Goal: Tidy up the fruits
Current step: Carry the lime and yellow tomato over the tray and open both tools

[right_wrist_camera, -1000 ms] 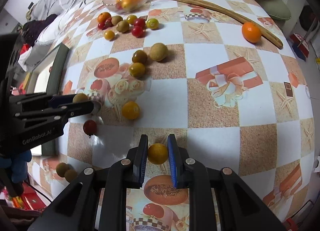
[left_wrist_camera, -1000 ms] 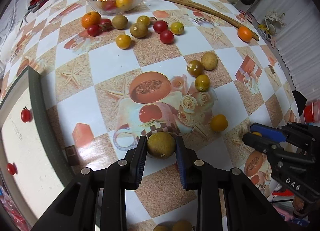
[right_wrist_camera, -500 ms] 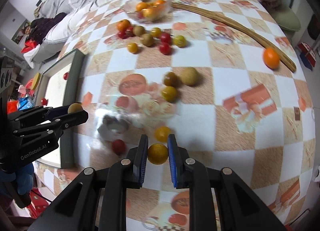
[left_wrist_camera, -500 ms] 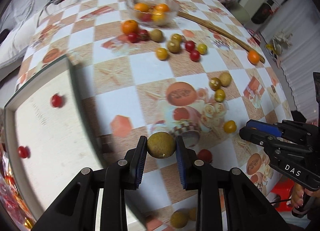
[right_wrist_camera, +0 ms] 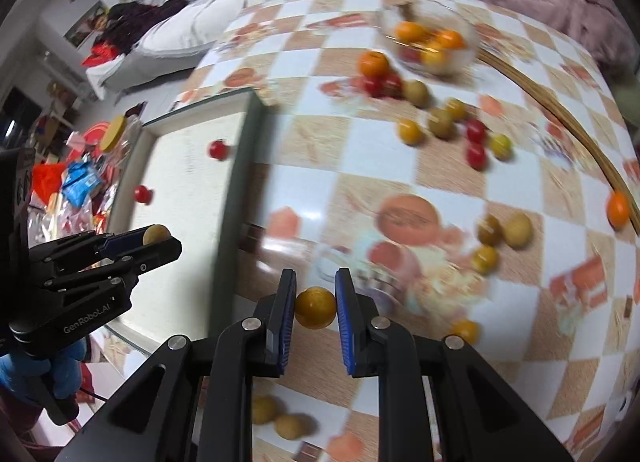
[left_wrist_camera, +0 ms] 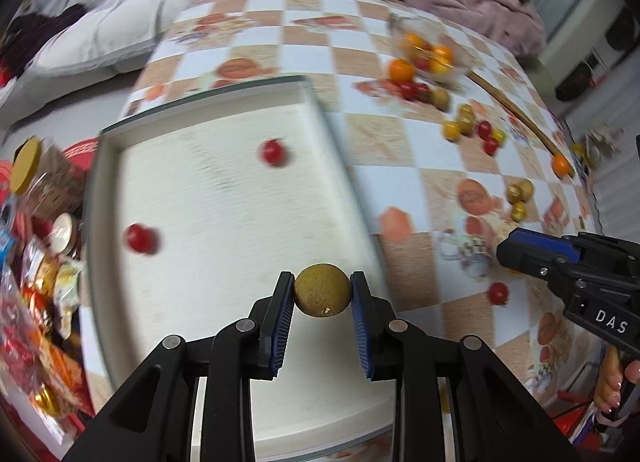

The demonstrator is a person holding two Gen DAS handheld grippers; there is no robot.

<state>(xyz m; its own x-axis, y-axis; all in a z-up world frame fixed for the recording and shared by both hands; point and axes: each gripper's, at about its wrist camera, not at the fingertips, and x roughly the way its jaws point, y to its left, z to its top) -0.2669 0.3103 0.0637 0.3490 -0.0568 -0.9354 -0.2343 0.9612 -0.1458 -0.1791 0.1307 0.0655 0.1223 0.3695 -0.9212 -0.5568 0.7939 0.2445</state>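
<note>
Left gripper (left_wrist_camera: 322, 296) has its 2 jaws clamped on a brown fruit (left_wrist_camera: 322, 291), sitting right between the pads over the tray (left_wrist_camera: 224, 198). Right gripper (right_wrist_camera: 315, 304) is clamped on a yellow fruit (right_wrist_camera: 315, 307) the same way.

The right gripper (right_wrist_camera: 316, 308) pinches a small orange fruit (right_wrist_camera: 315, 308) between its blue pads, above the checkered bench (right_wrist_camera: 304, 190). At left, the left gripper (right_wrist_camera: 154, 240) holds a brownish fruit (right_wrist_camera: 155, 233) (only partly visible) over a white tray (right_wrist_camera: 184, 182) with two red tomatoes (right_wrist_camera: 219, 149). A glass bowl (right_wrist_camera: 428, 42) of oranges sits far back.
</note>
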